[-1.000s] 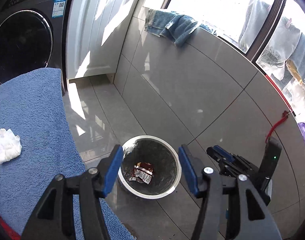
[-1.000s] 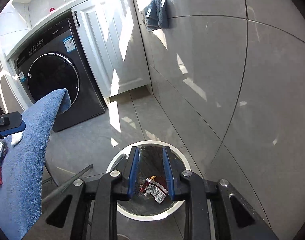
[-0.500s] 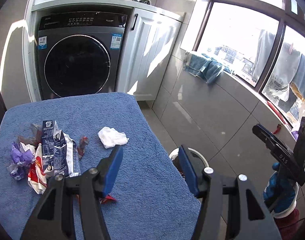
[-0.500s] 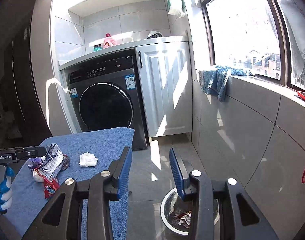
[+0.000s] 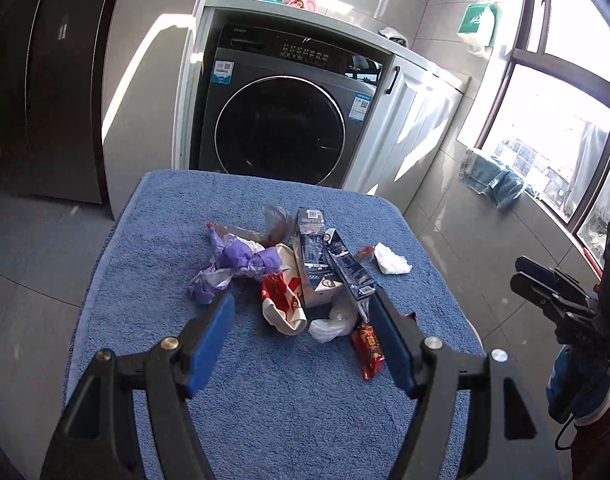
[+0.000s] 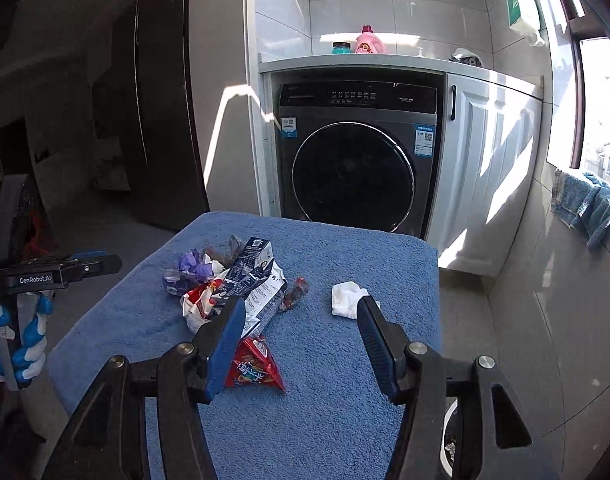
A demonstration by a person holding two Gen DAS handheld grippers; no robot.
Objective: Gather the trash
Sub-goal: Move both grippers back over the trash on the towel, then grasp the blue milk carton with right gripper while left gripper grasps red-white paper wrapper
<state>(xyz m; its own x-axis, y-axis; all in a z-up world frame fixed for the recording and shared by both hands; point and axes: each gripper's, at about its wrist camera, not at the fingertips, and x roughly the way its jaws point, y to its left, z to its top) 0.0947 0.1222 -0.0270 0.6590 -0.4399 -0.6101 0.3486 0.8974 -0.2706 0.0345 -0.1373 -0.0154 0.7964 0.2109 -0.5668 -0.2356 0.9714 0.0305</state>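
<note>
The trash lay in a loose heap toward the far middle of the blue towel [image 5: 265, 400] that covered the bench: a crumpled purple wrapper [image 5: 241, 260], a dark blue carton [image 5: 313, 256] lying flat across the heap, a red-and-white wrapper [image 5: 281, 300], a clear plastic scrap [image 5: 333, 322] and a red snack packet [image 5: 369, 346] nearest the camera. A white tissue wad [image 5: 391, 258] sat apart, to the heap's right. The pile was probably gathered there so each piece could be reached from the near edge.

The left gripper [image 5: 301, 328] hovered above the heap with its jaws opening and nothing pinched between them; it seemed lined up on the near pieces. The right gripper [image 6: 301, 332] was likewise empty, its jaws opening, aimed at the bare towel between the heap and the tissue wad [image 6: 347, 298].

The left wrist view showed the right gripper off to the side, clear of the bench. Only the right wrist view showed the rim of the bin [image 6: 449, 436] on the floor below the bench's right edge, and the red packet [image 6: 255, 370] as a flat triangle.
</note>
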